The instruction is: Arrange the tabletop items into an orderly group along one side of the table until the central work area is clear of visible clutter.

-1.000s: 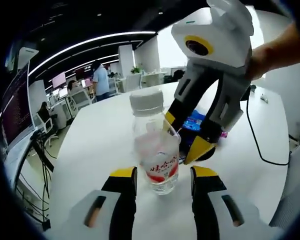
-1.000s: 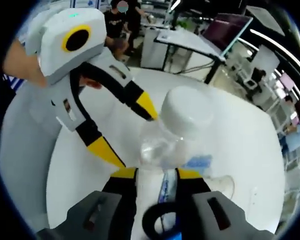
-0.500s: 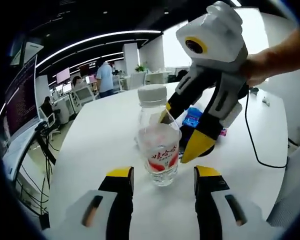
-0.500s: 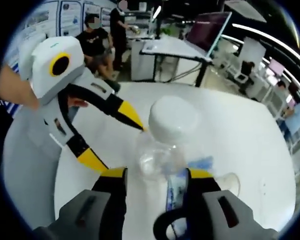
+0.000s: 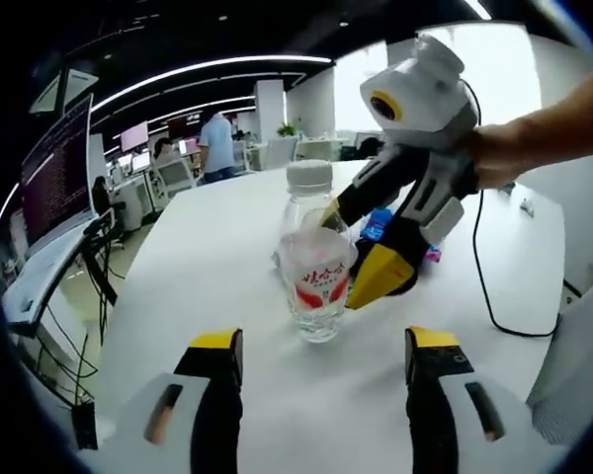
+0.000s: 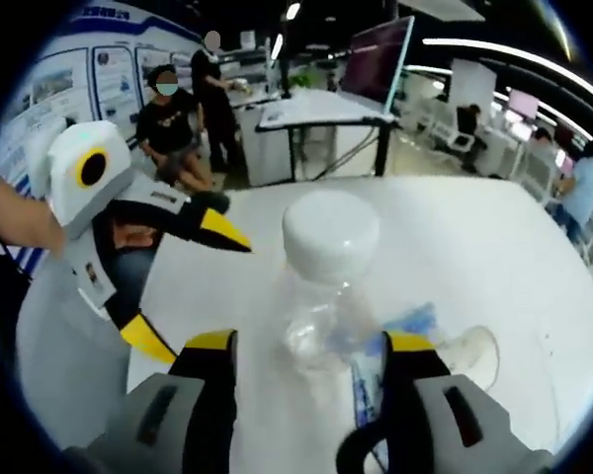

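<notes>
A clear plastic bottle [image 5: 316, 272] with a white cap and a red-and-white label stands upright on the white table [image 5: 198, 257]. My left gripper [image 5: 324, 339] is open wide, just short of the bottle, touching nothing. My right gripper [image 5: 354, 247], held by a hand, comes in from the right with a yellow-tipped jaw on either side of the bottle. In the right gripper view the bottle [image 6: 326, 286] rises between my right gripper [image 6: 308, 342], whose jaws stand apart from its sides. The left gripper [image 6: 190, 288] shows there at the left, open.
A blue packet [image 5: 381, 225] and a small pink item [image 5: 433, 255] lie behind the bottle. A black cable [image 5: 482, 286] runs across the table's right side. A clear round piece [image 6: 474, 351] lies by the blue packet [image 6: 407, 321]. Desks, monitors and people stand beyond the table.
My right gripper's jaws have spread wider around the bottle. My left gripper has drawn back from the bottle and its jaws have widened. The bottle stays upright on the table.
</notes>
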### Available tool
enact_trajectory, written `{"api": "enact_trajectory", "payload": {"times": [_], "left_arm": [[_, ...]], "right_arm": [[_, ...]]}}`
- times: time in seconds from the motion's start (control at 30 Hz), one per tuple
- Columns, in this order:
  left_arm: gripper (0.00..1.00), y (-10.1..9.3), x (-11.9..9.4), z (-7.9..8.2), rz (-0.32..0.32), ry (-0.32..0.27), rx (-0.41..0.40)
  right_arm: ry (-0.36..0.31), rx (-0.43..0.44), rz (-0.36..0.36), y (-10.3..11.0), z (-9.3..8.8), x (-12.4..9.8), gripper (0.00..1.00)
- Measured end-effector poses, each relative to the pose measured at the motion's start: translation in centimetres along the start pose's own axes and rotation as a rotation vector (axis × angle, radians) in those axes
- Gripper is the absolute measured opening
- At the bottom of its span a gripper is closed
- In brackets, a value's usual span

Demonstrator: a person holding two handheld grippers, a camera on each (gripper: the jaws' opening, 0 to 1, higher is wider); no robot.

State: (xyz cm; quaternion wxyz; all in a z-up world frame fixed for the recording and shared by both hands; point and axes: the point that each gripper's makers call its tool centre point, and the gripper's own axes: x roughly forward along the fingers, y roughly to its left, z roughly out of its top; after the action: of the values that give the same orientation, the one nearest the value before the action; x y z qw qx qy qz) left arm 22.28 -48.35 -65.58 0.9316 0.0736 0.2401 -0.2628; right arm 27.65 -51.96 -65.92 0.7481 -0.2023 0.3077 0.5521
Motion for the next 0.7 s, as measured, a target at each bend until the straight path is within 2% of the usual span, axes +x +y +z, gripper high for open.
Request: {"api": "enact_trajectory", "payload": {"times": [0.47, 0.7], "left_arm": [[0.87, 0.4, -3.3, -1.4, 0.049, -0.002, -0.056], [0.99, 0.6, -5.1, -0.9, 0.09, -0.037, -0.09]], "right_arm": [[-0.02, 0.036, 0.016, 0.3, 1.0, 0.9, 0.65], [-0.022, 0.032, 0.02, 0.0, 1.2, 1.2, 0.67]]}}
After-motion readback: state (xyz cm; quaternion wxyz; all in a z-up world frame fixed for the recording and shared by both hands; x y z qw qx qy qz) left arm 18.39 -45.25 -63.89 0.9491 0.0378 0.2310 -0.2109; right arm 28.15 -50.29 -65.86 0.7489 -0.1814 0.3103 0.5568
